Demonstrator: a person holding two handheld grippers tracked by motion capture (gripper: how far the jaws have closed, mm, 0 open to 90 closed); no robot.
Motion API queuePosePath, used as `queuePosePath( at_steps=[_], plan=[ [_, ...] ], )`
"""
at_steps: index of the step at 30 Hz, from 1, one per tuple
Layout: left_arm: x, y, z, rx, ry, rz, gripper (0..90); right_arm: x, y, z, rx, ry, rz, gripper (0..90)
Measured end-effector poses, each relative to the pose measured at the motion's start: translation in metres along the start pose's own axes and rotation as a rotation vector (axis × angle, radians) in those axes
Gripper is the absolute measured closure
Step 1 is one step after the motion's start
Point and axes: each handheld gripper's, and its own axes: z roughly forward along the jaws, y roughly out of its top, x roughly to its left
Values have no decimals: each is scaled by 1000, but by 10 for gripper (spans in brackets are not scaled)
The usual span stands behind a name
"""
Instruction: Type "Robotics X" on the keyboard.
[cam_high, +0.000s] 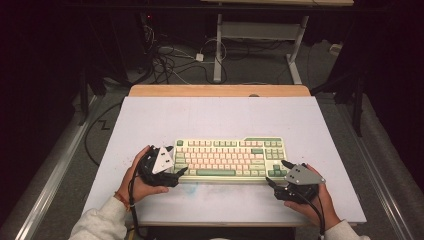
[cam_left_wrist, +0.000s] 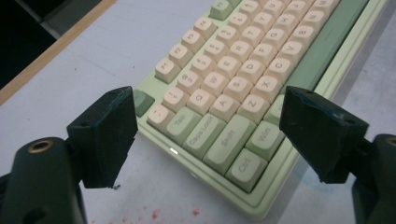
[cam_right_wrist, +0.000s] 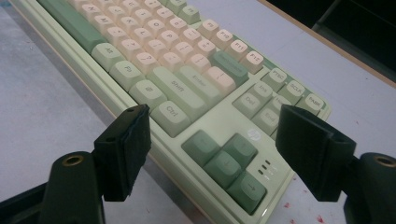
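The keyboard (cam_high: 230, 159) lies flat on the pale desk (cam_high: 220, 117), between the two tools. The left tool (cam_high: 176, 171) sits at its left end and the right tool (cam_high: 278, 173) at its right end, each held in a hand coming up from the near edge.

In the left gripper view the left tool (cam_left_wrist: 205, 135) has its jaws standing wide apart, with the keyboard's (cam_left_wrist: 261, 79) lower left corner between and just beyond them; the pads press on nothing. The Ctrl, Shift, Caps Lock and Tab keys lie nearest to this tool.

In the right gripper view the right tool (cam_right_wrist: 212, 154) also has its jaws spread apart, framing the keyboard's (cam_right_wrist: 154, 70) right near corner without gripping it. The dark green arrow keys (cam_right_wrist: 226, 163) sit right ahead of it, beside three small indicator slots near the corner.

The keyboard has a light green case, cream letter keys, paler green modifier keys and a darker green space bar and Enter key. A few red specks (cam_left_wrist: 154, 214) mark the desk just below the left tool.
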Motion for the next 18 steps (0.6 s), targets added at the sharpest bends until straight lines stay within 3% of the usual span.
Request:
queuePosePath(
  at_steps=[13,18],
  plan=[
    [3,-28,-14,37,-11,-70,255,0,0,1,5,3,-3,267],
    [3,-32,-19,43,-17,-91,386,1,0,2,6,6,-6,266]
  ],
)
